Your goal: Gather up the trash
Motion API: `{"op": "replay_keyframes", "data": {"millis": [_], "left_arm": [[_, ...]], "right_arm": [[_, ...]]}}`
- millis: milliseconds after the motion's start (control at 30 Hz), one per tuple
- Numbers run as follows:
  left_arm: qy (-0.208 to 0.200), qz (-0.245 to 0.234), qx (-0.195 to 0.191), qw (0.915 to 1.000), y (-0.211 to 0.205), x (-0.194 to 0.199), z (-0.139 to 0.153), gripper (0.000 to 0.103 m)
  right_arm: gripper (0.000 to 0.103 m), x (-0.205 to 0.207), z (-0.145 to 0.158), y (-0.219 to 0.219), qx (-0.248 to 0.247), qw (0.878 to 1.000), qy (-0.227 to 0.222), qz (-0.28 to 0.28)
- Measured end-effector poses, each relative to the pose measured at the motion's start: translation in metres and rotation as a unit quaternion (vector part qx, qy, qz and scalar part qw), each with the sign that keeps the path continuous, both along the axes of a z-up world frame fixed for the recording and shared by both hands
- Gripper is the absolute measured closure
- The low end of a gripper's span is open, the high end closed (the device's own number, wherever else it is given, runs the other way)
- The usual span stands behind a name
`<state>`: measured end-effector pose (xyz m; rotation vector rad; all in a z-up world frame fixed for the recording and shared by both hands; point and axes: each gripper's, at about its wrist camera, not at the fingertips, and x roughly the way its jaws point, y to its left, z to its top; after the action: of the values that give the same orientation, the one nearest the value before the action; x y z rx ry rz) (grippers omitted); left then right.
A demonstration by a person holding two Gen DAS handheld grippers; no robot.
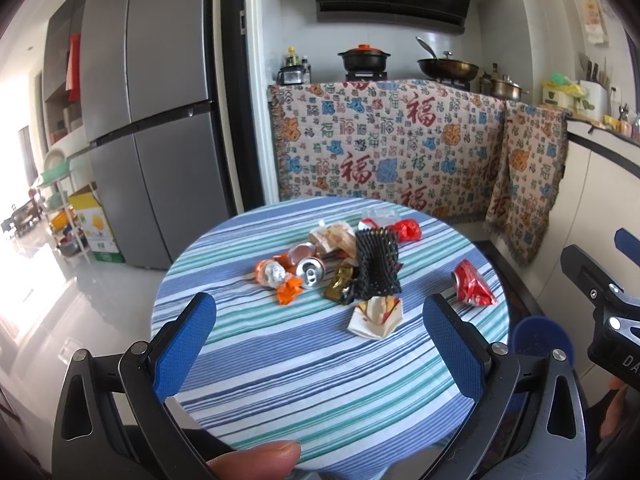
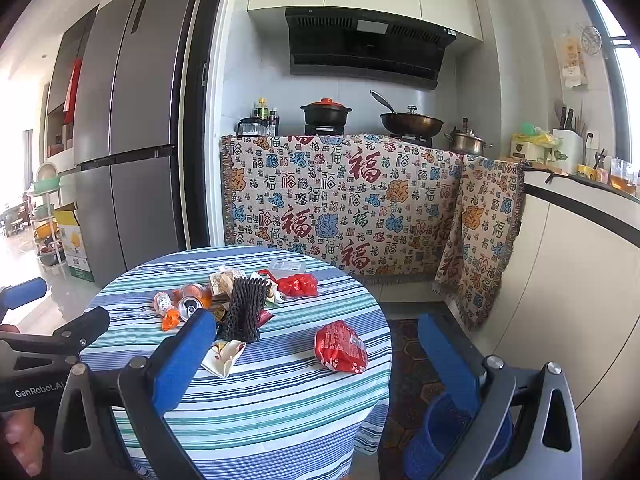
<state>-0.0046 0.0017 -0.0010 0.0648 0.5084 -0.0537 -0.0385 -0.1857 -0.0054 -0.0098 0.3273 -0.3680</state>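
Trash heap (image 1: 340,264): cans and wrappers, piled mid-table (image 1: 280,360). Red packet (image 2: 340,346): lay apart, near table's right edge. Left gripper (image 1: 320,332), right gripper (image 2: 316,356): both spread wide, empty, short of the table. Risk: a clumsy nudge could roll a can (image 1: 310,272) off the table.

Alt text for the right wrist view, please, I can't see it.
Open right gripper hovers over a striped round table with a red packet near it and a trash pile behind. A kitchen counter stands beyond.
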Motion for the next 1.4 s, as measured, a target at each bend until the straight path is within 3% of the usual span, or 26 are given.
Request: {"op": "replay_keyframes", "data": {"millis": [1400], "left_arm": [[0.013, 0.005, 0.001, 0.9999, 0.008, 0.009, -0.011, 0.000]], "right_arm": [[0.000, 0.005, -0.007, -0.005, 0.003, 1.000, 0.016, -0.007]]}}
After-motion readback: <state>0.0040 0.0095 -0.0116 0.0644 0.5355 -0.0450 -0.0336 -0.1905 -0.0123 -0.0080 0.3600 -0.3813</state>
